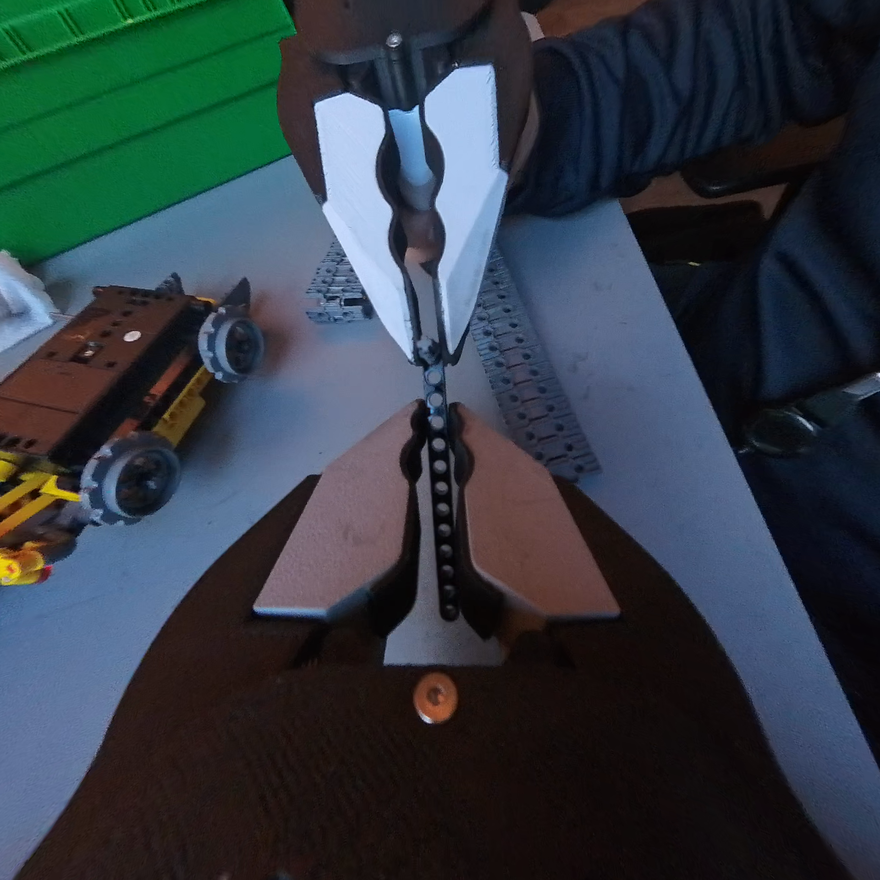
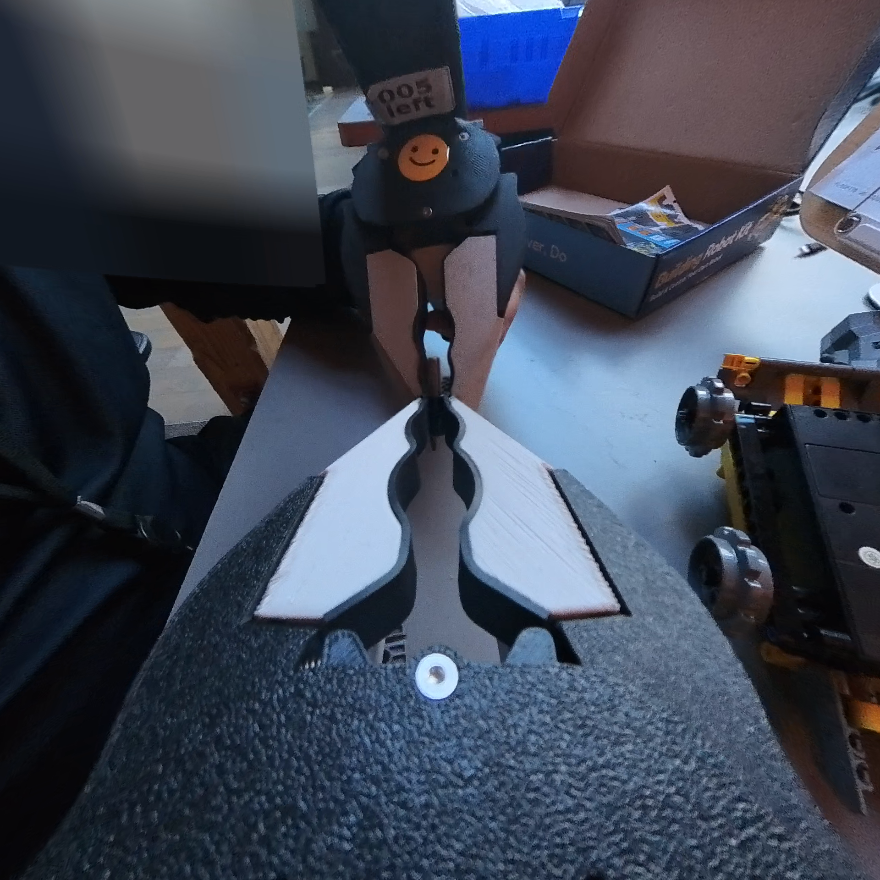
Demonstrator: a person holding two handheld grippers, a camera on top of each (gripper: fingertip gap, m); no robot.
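My left gripper point(image 1: 437, 405), with tan fingers, is shut on a long black beam with a row of holes point(image 1: 440, 500). It holds the beam along its fingers, above the grey table point(image 1: 214, 619). My right gripper point(image 1: 431, 357), with white fingers, points at it from the far side. It is shut on a small grey pin point(image 1: 425, 346) at the beam's far end. In the right wrist view my right gripper point(image 2: 434, 405) meets the left gripper point(image 2: 434, 388) tip to tip. The beam point(image 2: 434, 376) shows end-on there.
A black and yellow wheeled model point(image 1: 119, 381) lies left of the grippers and also shows in the right wrist view point(image 2: 809, 524). Grey track strips point(image 1: 528, 381) lie beyond. A green crate point(image 1: 119, 119), an open cardboard box point(image 2: 666, 228) and a person's dark sleeve point(image 1: 690, 109) are near. Left and right tips are no more than a few centimetres apart.
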